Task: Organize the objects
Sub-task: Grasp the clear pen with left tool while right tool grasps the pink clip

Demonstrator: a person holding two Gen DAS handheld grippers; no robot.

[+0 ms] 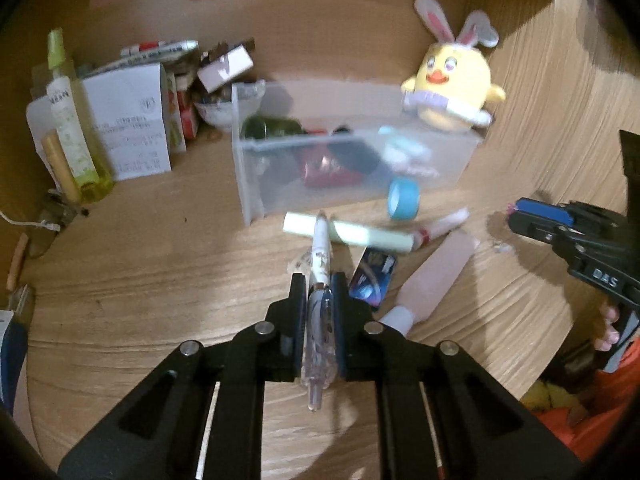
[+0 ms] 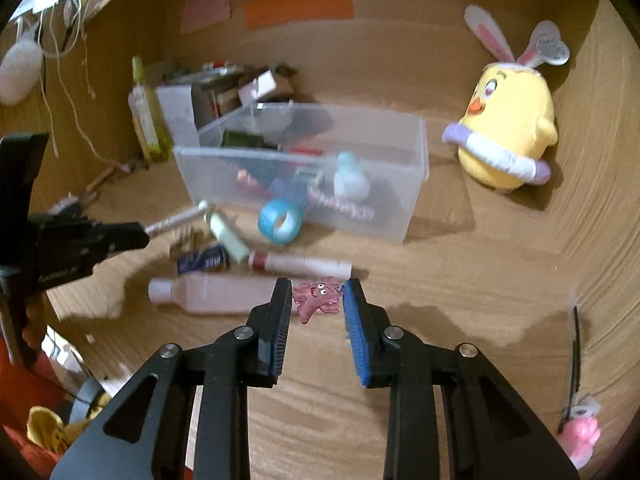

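The wooden surface (image 2: 460, 280) carries a clear plastic bin (image 2: 304, 168) with small items inside, set near the back wall. A yellow chick plush (image 2: 508, 128) with bunny ears stands just beside the bin's right end. In front of the bin lie a pink bottle (image 2: 224, 294) on its side, a white tube (image 2: 300, 265) with a red band, a pale green stick (image 1: 348, 234), a roll of blue tape (image 2: 280, 220) leaning against the bin wall, and a small dark blue packet (image 1: 372, 276).

The left claw (image 1: 318, 284) is closed tight on a clear patterned pen (image 1: 320, 292), which runs lengthwise between the jaws, its tip pointing toward the bin.

The right claw (image 2: 316, 300) is spread wide and grips nothing; a small pink transparent charm (image 2: 316, 296) lies on the surface between its fingertips, apart from both pads.
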